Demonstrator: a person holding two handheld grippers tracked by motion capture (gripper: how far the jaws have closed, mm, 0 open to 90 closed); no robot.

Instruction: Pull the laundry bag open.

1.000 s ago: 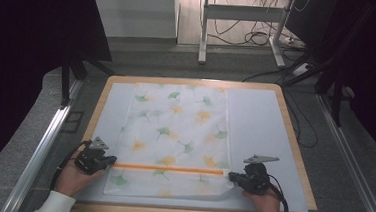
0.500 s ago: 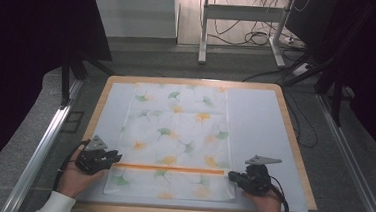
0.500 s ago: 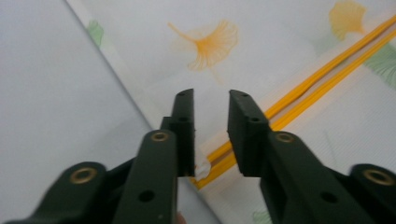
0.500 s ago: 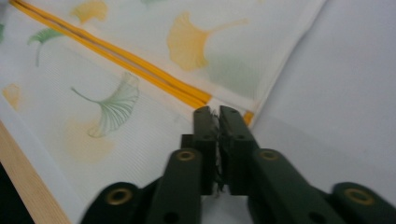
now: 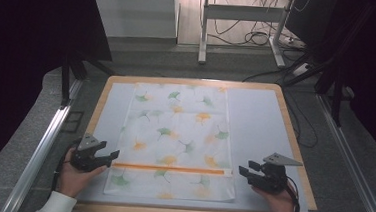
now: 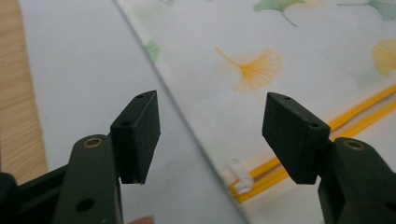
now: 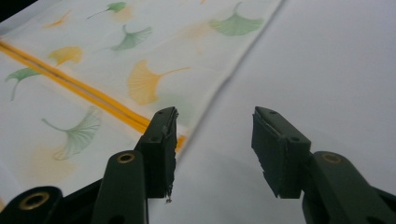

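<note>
Item: patterned cloth bag (image 5: 176, 140) with ginkgo-leaf print, lying flat on the white mat (image 5: 260, 126) of the wood-rimmed tabletop (image 5: 294, 138), its near end towards the tabletop's near edge; position unchanged from a second ago. Orange zipper (image 5: 169, 168) runs straight across the bag near that end, its white pull (image 6: 240, 179) at the left end. Left gripper (image 5: 106, 156): a second ago clamped at the zipper's left end; its jaws have just been opening and now stand apart, nothing pressed between them, just off the bag's left edge. Right gripper (image 5: 244, 171): previously closed at the zipper's right end; jaws likewise just opened, standing apart and drawn slightly right, clear of the bag's right edge.
</note>
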